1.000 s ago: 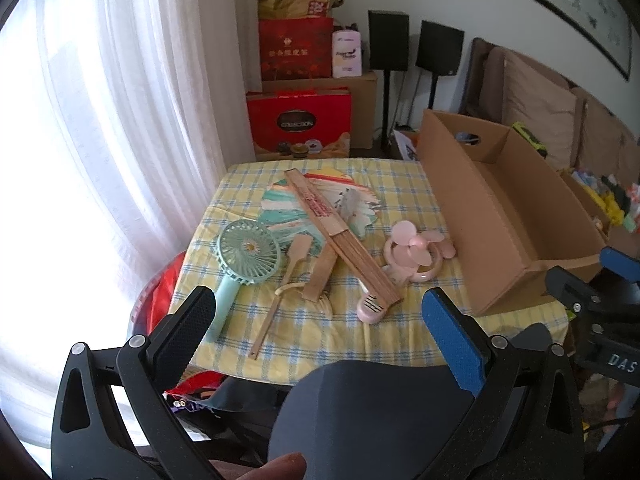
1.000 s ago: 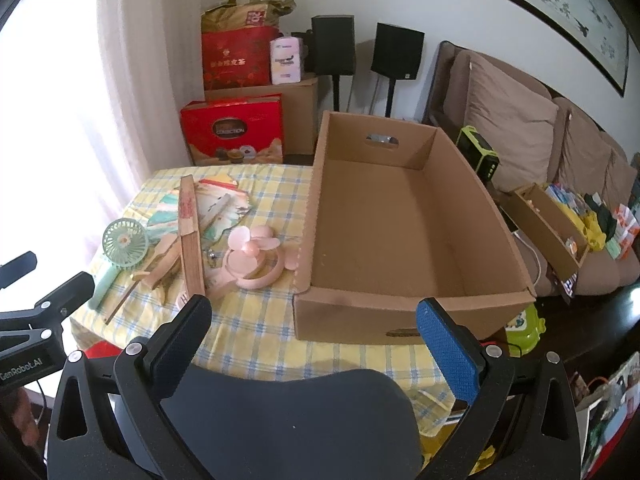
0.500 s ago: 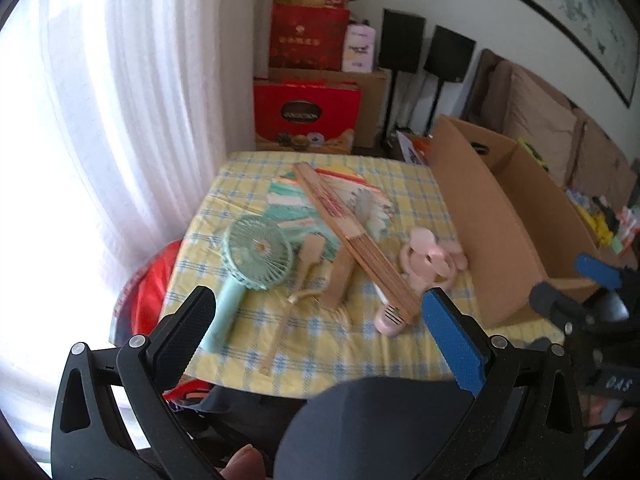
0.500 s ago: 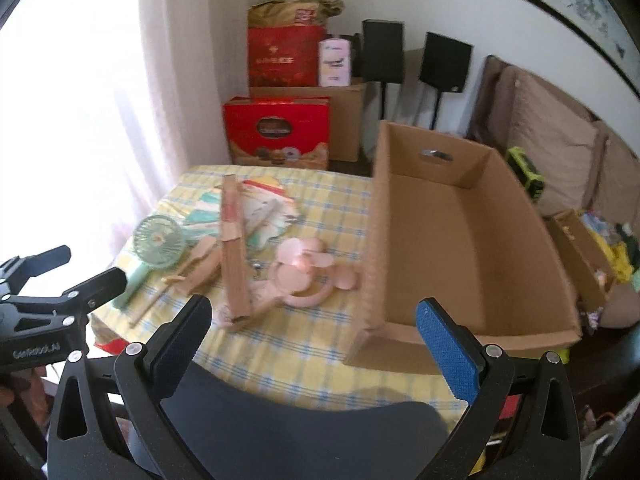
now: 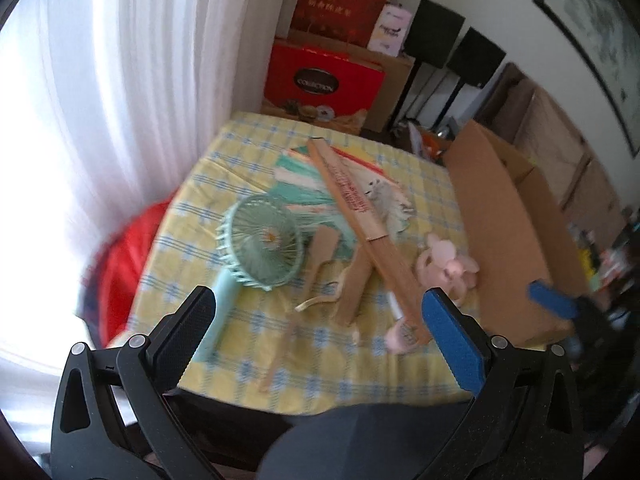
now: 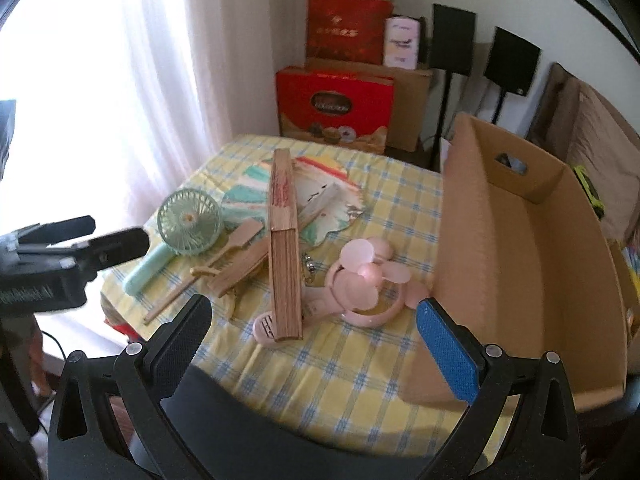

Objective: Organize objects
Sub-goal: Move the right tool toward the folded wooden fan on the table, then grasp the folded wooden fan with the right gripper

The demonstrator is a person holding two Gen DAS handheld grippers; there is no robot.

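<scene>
left gripper (image 5: 320, 332): jaws wide, holding nothing, above table's near edge
right gripper (image 6: 316, 340): jaws wide, holding nothing
green fan (image 5: 260, 246): on checked cloth (image 5: 208, 216), 11 o'clock of left gripper
folded wooden fan (image 6: 283, 240): lies across open paper fan (image 6: 332, 204)
pink fan (image 6: 364, 280): 1 o'clock of right gripper, beside cardboard box (image 6: 532, 264)
wooden spoon (image 6: 236, 240): between green fan and folded wooden fan

A home living room. A sofa (image 6: 588, 128) with brown cushions lines one wall under a framed picture (image 5: 592, 28). Two black speakers (image 6: 452, 40) on stands fill the corner beside stacked red gift boxes (image 6: 334, 106). White curtains (image 6: 168, 60) cover a bright window, and a checked cloth (image 6: 352, 368) covers the table.
</scene>
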